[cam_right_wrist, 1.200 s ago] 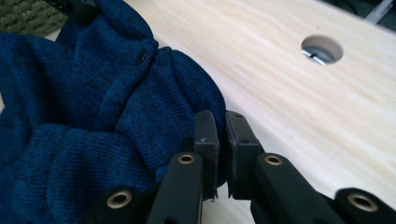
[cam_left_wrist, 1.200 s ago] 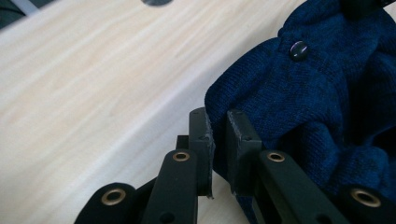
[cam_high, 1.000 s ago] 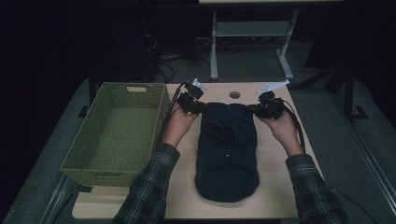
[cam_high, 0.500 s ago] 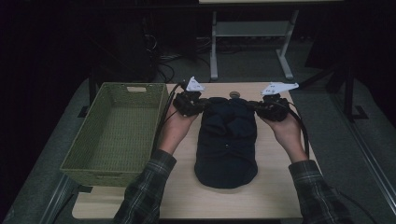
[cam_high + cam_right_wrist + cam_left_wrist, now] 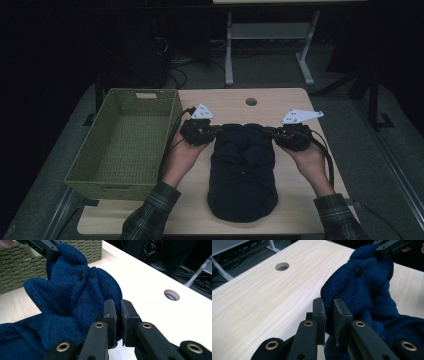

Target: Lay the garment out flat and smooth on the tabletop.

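Observation:
A dark blue knitted garment with black buttons lies lengthwise on the wooden table. My left gripper is shut on its far left corner, and in the left gripper view the pads of my left gripper pinch a fold of the blue knit. My right gripper is shut on the far right corner. In the right gripper view, my right gripper clamps the cloth. Between the two grippers the far edge bunches up off the table.
An empty olive woven basket stands at the table's left side, close to my left hand. A round cable hole sits near the far edge. Beyond the table are a dark floor, cables and a white stand.
Both grippers have come back toward the person with the garment's far edge held. That edge now lies farther from the table's far side, and bare wood shows around the hole.

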Demonstrator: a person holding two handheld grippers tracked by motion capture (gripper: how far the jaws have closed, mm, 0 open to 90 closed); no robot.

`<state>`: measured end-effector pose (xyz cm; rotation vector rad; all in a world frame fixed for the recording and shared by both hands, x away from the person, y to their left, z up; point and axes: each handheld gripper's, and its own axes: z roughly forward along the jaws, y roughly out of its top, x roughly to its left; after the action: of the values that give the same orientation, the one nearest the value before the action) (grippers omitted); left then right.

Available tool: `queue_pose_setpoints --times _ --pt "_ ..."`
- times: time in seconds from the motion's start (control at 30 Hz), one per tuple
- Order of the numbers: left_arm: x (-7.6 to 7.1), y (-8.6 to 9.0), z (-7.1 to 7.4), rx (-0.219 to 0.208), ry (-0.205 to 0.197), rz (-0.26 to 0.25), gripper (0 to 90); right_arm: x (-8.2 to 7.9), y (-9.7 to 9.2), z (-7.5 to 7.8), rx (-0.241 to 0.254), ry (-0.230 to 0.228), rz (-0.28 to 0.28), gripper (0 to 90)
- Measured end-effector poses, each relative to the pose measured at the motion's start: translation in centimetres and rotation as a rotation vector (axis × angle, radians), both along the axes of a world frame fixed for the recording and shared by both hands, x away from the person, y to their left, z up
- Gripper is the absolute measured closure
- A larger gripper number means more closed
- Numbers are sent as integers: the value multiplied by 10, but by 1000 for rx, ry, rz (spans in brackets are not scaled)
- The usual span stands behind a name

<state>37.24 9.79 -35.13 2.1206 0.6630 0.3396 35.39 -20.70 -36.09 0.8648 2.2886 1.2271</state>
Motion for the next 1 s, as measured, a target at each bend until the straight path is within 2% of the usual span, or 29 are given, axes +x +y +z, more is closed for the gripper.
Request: queue_pose_setpoints --times 0.1,0.17,0.2,0.3,0.47,0.53,0.63,0.77,0.87,1.0 --pt "-3 2 0 -1 7 -9 809 -6 0 -3 16 6 5 836" --pt "-4 3 3 -11 -8 -4 809 -8 -1 -3 27 7 5 837" --pt "-3 3 6 5 -24 -3 810 -10 0 -2 30 -1 -1 837" --pt "4 0 19 25 -43 8 810 -4 2 9 11 -29 -11 837" --pt "5 0 35 -3 -86 16 807 0 1 29 30 -85 -27 837" --pt "2 1 37 -3 -95 4 802 -2 2 32 21 -90 -20 836" --pt "-7 2 33 -6 -89 -16 797 -9 2 30 13 -89 -10 832" --pt "-21 3 20 -28 -66 -41 793 -23 0 18 20 -72 3 822" --pt "-30 5 12 -24 -53 -58 788 -33 -2 8 34 -51 13 812" --pt "-38 5 6 -7 -32 -77 783 -44 -1 -1 24 -38 21 807"
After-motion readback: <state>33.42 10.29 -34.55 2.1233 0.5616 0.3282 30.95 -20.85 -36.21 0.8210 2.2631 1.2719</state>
